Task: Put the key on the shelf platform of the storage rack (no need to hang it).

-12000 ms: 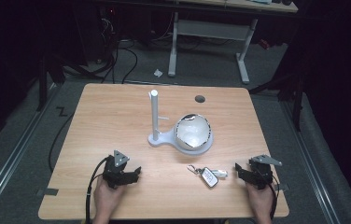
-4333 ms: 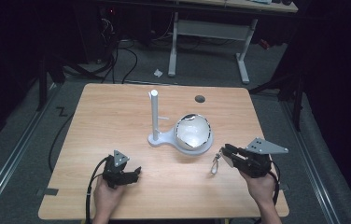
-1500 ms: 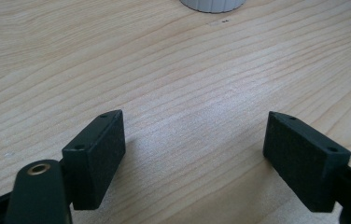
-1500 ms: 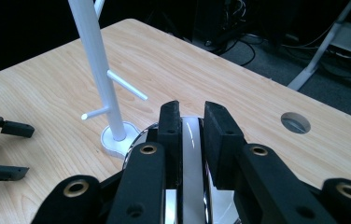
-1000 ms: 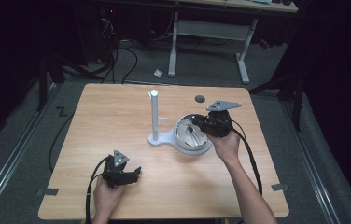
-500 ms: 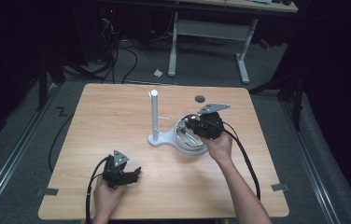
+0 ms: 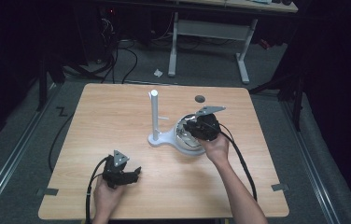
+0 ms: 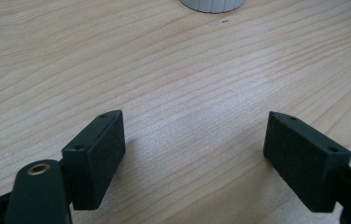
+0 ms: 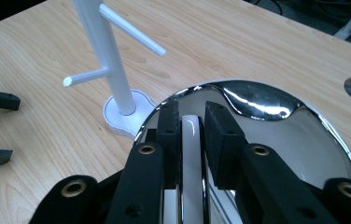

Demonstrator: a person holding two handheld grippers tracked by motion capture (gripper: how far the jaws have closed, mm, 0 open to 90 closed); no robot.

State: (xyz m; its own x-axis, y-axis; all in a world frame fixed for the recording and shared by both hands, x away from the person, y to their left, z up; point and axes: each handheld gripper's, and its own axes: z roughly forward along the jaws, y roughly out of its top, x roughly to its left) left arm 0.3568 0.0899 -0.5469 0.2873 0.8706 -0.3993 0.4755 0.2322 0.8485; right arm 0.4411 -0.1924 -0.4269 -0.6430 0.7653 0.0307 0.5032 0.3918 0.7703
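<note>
A white stand (image 7: pixel 154 116) with thin pegs rises mid-table, and a shiny chrome dish (image 7: pixel 184 139) sits on its base. My right gripper (image 7: pixel 196 129) hovers over the dish, tilted down into it. In the right gripper view its jaws (image 9: pixel 192 114) are shut on a narrow white, chrome-edged key fob (image 9: pixel 190 140) above the mirrored dish (image 9: pixel 281 116), with the stand (image 9: pixel 113 70) just to the left. My left gripper (image 7: pixel 134 173) rests open on the table near the front left edge. Nothing lies between its pads (image 8: pixel 99 154).
A round cable hole (image 7: pixel 200 98) is set in the tabletop behind the dish. The stand's white base (image 8: pixel 213 3) edges the top of the left gripper view. Bare wood lies to the left and in front. Desk legs and cables stand on the floor beyond.
The right gripper has sunk a little and shifted left over the dish in the last second. Earlier it carried the keys there from the front right. The left gripper has stayed put.
</note>
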